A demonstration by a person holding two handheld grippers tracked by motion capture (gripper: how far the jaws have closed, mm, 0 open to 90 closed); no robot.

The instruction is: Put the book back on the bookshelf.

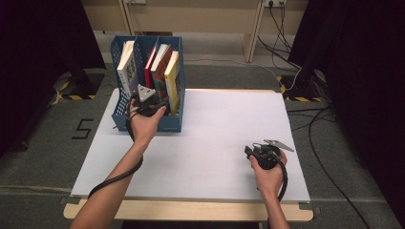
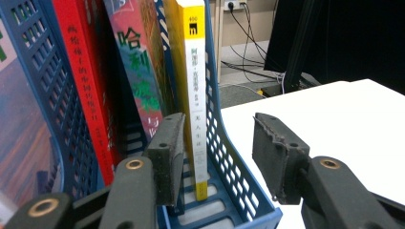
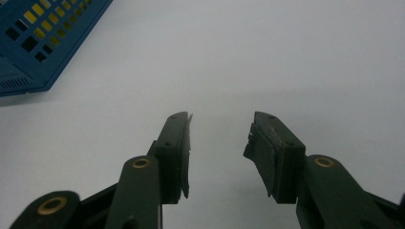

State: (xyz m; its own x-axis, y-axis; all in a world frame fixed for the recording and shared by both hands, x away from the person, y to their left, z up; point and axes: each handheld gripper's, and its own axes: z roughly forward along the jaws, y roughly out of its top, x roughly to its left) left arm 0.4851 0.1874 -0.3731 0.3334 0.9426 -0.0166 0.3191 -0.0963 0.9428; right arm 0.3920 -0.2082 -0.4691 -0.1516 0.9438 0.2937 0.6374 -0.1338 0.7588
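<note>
The left claw (image 2: pixel 217 160) hangs released at the blue file rack (image 1: pixel 123 119), its jaws either side of the yellow book (image 2: pixel 197 95) in the rightmost slot. The right claw (image 3: pixel 217 152) rests released over the white tabletop (image 1: pixel 215 143).

red book (image 2: pixel 79 71) top cut off by frame edge, yellow book (image 2: pixel 196 95) foot hidden behind left tool pad

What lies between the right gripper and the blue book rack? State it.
Bare white table: nothing lies between the right gripper and the blue book rack, as the high view shows.
</note>
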